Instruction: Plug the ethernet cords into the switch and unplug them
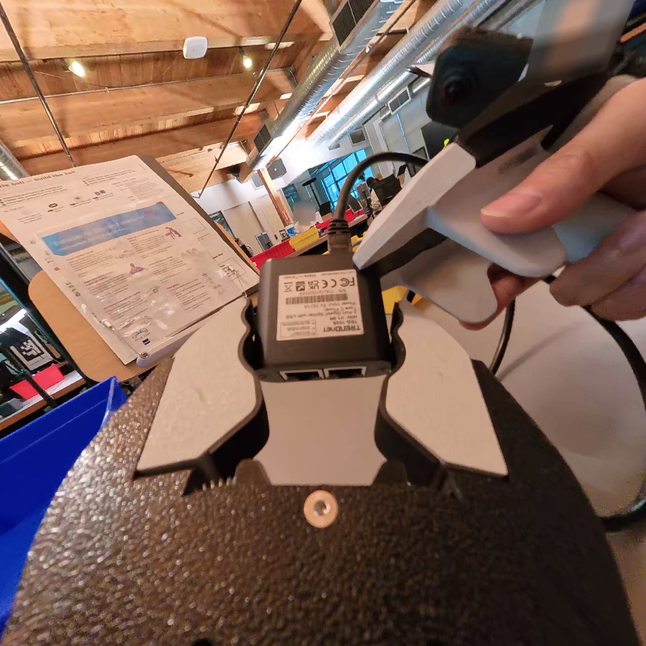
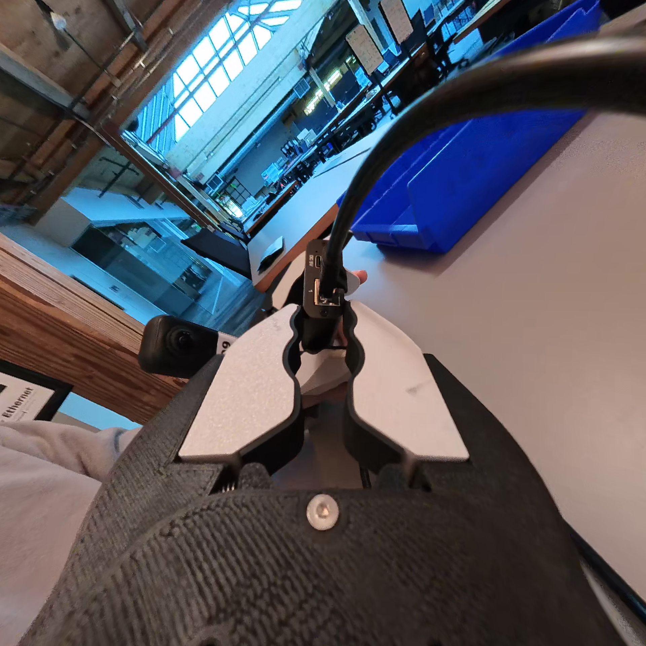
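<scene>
My left gripper (image 1: 323, 314) is shut on the black switch (image 1: 325, 307), held label up in the air. Two empty ethernet ports (image 1: 323, 374) face the camera. A black ethernet cord (image 1: 346, 188) goes into the switch's far end. My right gripper (image 2: 323, 314) has its jaws a narrow gap apart. Its tips sit just short of the switch's end face (image 2: 314, 276), where the cord's plug (image 2: 330, 293) sits at a port. The cord (image 2: 349, 195) arcs up and over to the right. In the left wrist view the right gripper (image 1: 384, 251), held by a hand, touches the switch's far right corner.
A blue bin (image 1: 52, 454) sits at my left and shows on the white table (image 2: 524, 314) in the right wrist view (image 2: 472, 174). A laminated sheet (image 1: 122, 244) leans on a stand behind the switch. A grey sleeve (image 2: 42, 489) is at lower left.
</scene>
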`<state>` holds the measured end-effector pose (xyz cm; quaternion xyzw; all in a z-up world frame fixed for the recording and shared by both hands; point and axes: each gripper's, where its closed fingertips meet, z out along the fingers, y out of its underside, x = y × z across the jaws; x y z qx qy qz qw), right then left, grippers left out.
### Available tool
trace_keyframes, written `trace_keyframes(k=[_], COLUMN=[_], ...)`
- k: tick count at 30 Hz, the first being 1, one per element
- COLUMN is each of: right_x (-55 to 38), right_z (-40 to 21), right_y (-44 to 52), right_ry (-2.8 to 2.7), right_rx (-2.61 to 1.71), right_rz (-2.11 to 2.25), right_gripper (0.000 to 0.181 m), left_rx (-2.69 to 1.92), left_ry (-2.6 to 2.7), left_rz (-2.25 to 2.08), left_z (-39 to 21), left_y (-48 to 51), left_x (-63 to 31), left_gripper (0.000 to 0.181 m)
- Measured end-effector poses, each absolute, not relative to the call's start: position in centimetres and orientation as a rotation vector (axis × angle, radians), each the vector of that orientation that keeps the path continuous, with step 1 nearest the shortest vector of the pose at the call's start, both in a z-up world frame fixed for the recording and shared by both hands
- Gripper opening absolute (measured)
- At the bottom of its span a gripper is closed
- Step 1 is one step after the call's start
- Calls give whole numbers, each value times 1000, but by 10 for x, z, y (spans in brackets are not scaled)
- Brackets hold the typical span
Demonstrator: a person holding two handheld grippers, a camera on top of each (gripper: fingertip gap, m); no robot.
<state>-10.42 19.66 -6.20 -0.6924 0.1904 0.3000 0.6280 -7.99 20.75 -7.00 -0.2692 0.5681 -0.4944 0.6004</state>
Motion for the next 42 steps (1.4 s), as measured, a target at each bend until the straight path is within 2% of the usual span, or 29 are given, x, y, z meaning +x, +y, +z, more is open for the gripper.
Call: trace_keyframes(k=[5, 16, 26, 34, 42], right_x=[-112, -111, -99, -94, -93], right_z=[-58, -57, -49, -53, -49], right_y=[198, 196, 191, 195, 195], right_ry=[453, 453, 524, 569, 633], right_rx=[-1533, -1513, -1392, -1361, -1240], right_rz=[795, 738, 776, 759, 865], right_gripper=[22, 22, 22, 19, 24], left_rx=[-626, -648, -780, -755, -738], left_ry=[1288, 1315, 1335, 1372, 1372], left_rz=[-1173, -1219, -1464, -1398, -1331], left_z=[-66, -66, -67, -73, -71], left_y=[210, 209, 213, 210, 208], left_x=[-82, -82, -80, -78, -77], left_gripper=[76, 73, 73, 73, 73])
